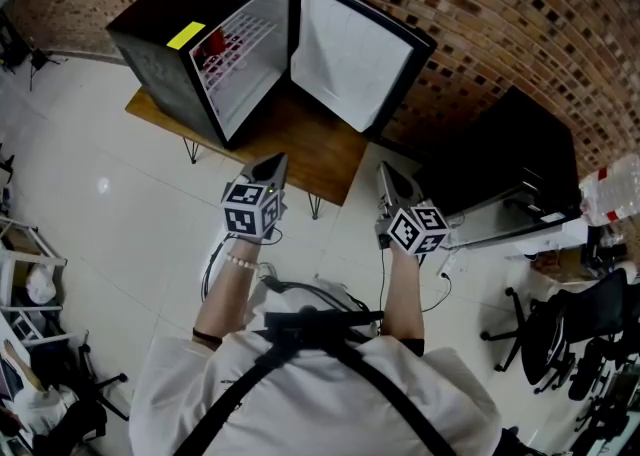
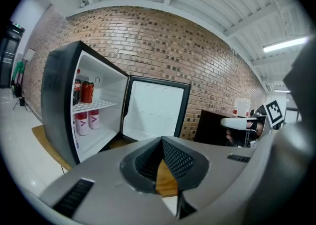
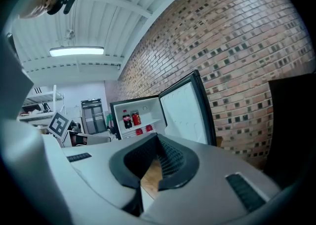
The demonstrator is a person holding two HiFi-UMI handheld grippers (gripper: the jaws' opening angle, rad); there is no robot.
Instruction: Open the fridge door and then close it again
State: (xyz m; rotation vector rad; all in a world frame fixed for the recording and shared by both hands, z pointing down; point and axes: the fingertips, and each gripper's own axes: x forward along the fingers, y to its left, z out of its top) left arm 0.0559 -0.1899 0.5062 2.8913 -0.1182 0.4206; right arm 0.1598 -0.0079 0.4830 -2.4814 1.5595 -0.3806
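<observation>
A small black fridge [image 1: 165,39] stands on a low wooden table [image 1: 300,149] against the brick wall. Its door [image 1: 350,54] hangs wide open, white inner side toward me. Bottles and cans [image 2: 85,92] sit on the shelves inside, also seen as small red cans [image 3: 131,118] in the right gripper view. My left gripper [image 1: 275,166] is shut and empty, held in front of the table, pointing at the fridge. My right gripper [image 1: 386,176] is shut too, empty, short of the door's free edge. Neither touches the fridge.
A black cabinet [image 1: 500,149] stands to the right of the fridge table, with a desk and office chairs [image 1: 560,334] beyond. Shelving with clutter [image 1: 30,284] lines the left side. White tiled floor [image 1: 110,194] lies between me and the table.
</observation>
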